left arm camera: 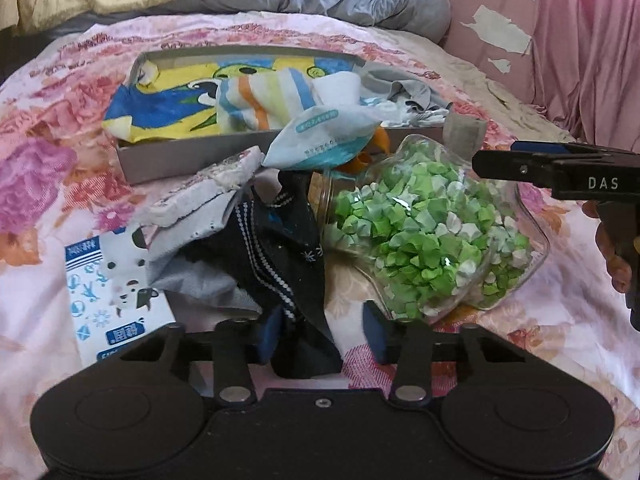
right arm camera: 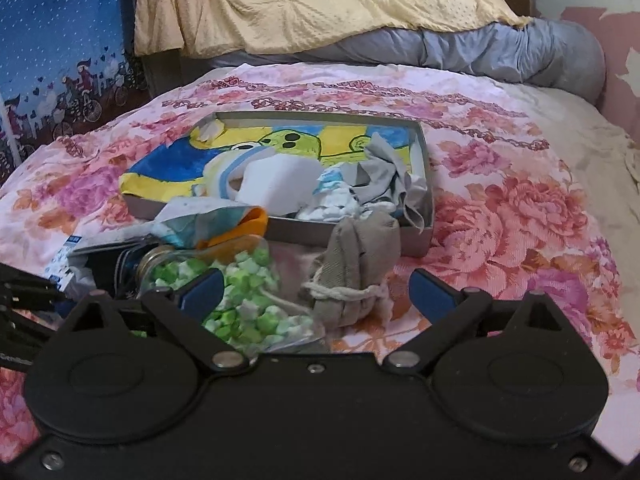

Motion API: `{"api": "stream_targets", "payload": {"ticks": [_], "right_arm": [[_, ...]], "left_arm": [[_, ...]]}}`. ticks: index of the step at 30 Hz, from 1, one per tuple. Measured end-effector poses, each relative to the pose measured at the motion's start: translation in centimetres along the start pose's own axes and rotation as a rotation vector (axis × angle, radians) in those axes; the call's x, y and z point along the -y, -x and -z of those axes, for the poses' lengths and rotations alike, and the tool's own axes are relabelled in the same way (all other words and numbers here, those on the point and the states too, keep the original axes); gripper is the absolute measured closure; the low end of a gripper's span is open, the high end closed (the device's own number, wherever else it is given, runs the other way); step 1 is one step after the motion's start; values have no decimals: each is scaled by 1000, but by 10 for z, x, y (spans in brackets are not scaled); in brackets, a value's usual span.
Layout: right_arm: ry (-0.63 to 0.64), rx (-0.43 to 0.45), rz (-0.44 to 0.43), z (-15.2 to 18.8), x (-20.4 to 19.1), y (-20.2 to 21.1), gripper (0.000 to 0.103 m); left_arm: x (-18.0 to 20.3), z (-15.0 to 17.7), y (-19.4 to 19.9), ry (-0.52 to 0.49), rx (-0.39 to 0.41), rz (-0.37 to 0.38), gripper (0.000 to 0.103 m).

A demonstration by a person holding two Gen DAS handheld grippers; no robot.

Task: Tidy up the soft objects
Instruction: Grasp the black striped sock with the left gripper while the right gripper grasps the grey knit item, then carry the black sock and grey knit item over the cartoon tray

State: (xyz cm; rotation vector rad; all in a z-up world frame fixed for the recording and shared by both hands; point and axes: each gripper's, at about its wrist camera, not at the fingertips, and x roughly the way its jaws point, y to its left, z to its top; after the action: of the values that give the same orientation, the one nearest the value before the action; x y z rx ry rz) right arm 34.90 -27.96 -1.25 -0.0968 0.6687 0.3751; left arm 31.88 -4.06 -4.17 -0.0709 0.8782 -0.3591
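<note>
My left gripper (left arm camera: pixel 322 320) hangs low over a heap of soft things on the bed. A black sock with dotted stripes (left arm camera: pixel 280 248) lies between its blue pads; the left pad touches it, the right pad stands apart. A grey-white sock (left arm camera: pixel 208 200) and a white-teal cloth (left arm camera: pixel 320 140) lie in the same heap. My right gripper (right arm camera: pixel 316 282) is wide open around a grey cloth bundle tied with string (right arm camera: pixel 356 276) without touching it. A shallow grey box (right arm camera: pixel 348 236) behind holds a yellow-blue cloth (right arm camera: pixel 168 172), a striped cloth and grey cloths.
A clear jar of green paper stars (left arm camera: pixel 420 232) lies on its side between the two grippers. A blue-and-white printed packet (left arm camera: pixel 104 280) lies at the left. A grey bolster (right arm camera: pixel 520 56) and a yellow blanket (right arm camera: pixel 320 4) close off the far end of the flowered bedspread (right arm camera: pixel 520 208).
</note>
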Motion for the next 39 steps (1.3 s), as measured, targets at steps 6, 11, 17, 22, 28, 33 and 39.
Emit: {"api": "stream_targets", "payload": {"ticks": [6, 11, 17, 22, 28, 33, 39], "right_arm": [[-15, 3, -6, 0, 11, -7, 12], [-29, 7, 7, -5, 16, -19, 25], [-25, -3, 20, -6, 20, -34, 42], [-20, 3, 36, -5, 24, -47, 70], [-6, 27, 35, -3, 24, -46, 83], [5, 74, 28, -6, 20, -32, 86], [8, 148, -11, -22, 11, -3, 86]], "left_arm": [[-1, -8, -8, 37, -5, 13, 87], [0, -16, -12, 77, 6, 18, 98], [5, -20, -14, 78, 20, 16, 102], [6, -19, -18, 83, 17, 7, 103], [8, -17, -16, 74, 21, 5, 103], [11, -19, -5, 69, 57, 20, 103], [17, -25, 15, 69, 109, 26, 103]]}}
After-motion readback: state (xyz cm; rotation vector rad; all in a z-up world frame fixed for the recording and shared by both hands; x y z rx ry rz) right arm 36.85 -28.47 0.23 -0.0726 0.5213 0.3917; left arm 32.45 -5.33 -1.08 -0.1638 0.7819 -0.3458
